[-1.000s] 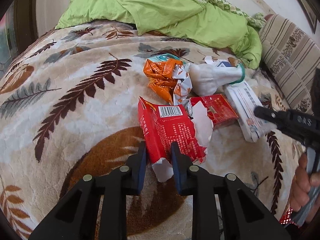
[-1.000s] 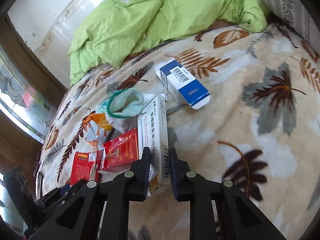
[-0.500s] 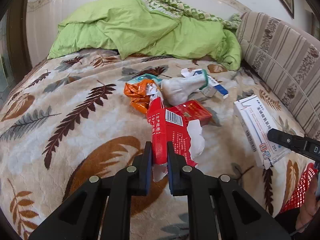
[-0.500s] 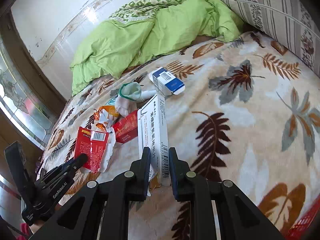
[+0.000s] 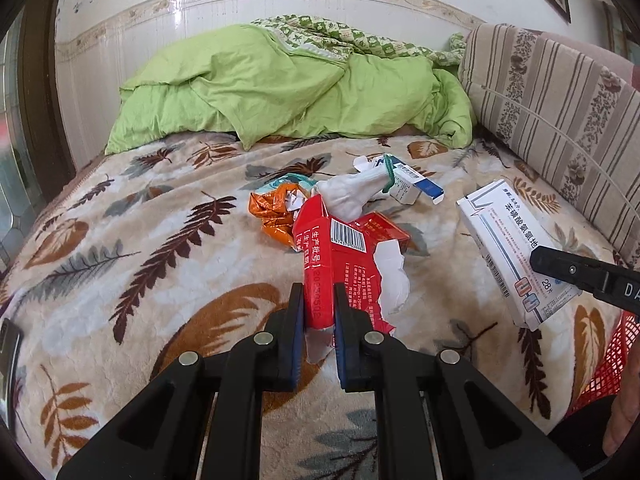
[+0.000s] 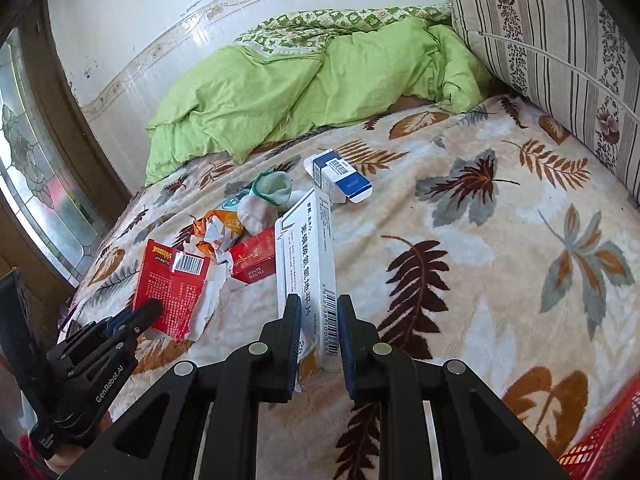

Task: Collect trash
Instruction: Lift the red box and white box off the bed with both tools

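My left gripper is shut on a torn red carton and holds it above the leaf-patterned blanket; the carton also shows in the right wrist view. My right gripper is shut on a long white medicine box, lifted off the bed; the box shows at the right of the left wrist view. On the bed lie an orange foil wrapper, a red cigarette pack, a white sock and a blue-and-white box.
A red mesh basket shows at the lower right of the right wrist view and of the left wrist view. A green quilt lies at the head of the bed. A striped cushion runs along the right side.
Both grippers have pulled back and up from the trash pile with their items held. The red carton and the white box are lifted off the blanket.
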Demonstrator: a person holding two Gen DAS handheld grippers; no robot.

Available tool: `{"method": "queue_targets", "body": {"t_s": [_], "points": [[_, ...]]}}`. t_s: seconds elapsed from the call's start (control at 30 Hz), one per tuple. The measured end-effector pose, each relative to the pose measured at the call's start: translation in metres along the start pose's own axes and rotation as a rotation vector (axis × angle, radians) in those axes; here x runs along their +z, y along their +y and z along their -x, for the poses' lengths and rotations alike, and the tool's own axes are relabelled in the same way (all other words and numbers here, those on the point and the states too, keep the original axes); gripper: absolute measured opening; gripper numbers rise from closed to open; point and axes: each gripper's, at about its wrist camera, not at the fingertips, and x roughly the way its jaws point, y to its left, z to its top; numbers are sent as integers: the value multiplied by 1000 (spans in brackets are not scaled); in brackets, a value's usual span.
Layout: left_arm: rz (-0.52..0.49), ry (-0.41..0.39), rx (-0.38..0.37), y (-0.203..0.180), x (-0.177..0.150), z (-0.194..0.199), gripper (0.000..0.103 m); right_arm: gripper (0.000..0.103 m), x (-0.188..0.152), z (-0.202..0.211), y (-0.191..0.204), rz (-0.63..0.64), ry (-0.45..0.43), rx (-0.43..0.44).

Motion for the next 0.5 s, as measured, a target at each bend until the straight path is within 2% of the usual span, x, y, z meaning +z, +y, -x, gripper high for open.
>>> {"method": "queue_targets", "body": {"t_s": [0.5], "points": [[-46,-8,44,-8,-1,-4,12,19,1,-6,0,-8,20,3]]}}
